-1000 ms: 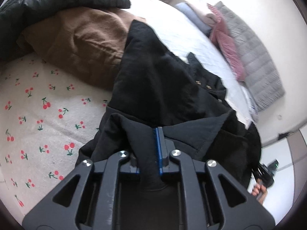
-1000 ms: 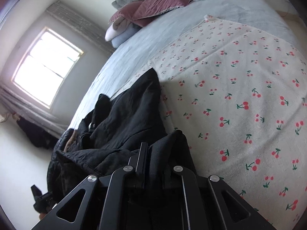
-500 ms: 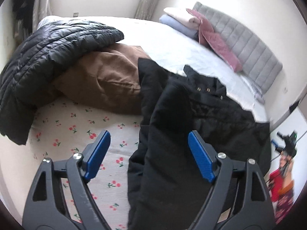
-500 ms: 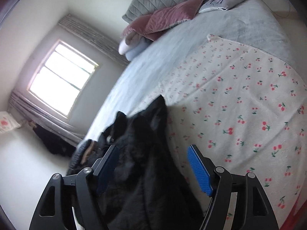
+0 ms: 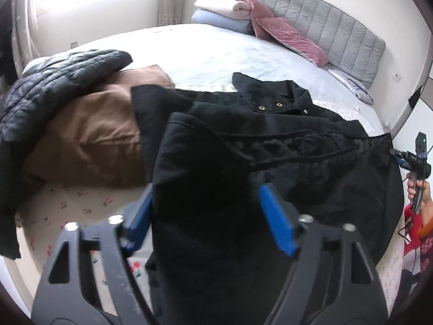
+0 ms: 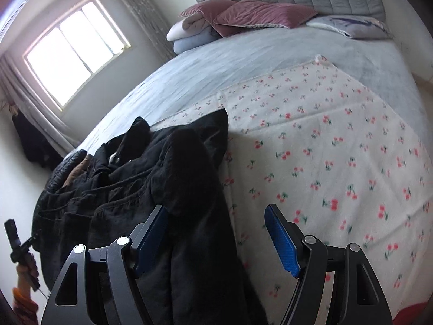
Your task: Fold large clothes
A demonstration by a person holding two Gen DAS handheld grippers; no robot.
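Bed with cherry-print blanket (image 6: 338,162) over pale sheet. Black coat (image 5: 270,149) lies folded on the blanket beside a brown garment (image 5: 89,135). Left gripper (image 5: 205,216) jaws apart after just narrowing, coat fabric between, ungripped. Right gripper (image 6: 216,233) spread wide, holding nothing, coat edge below.

A home bedroom: a wide bed (image 6: 243,62) with a grey padded headboard (image 5: 333,27), pink pillows (image 6: 259,13), folded blankets (image 5: 219,10), a cherry-print cover (image 6: 338,149) and a curtained window (image 6: 75,46).
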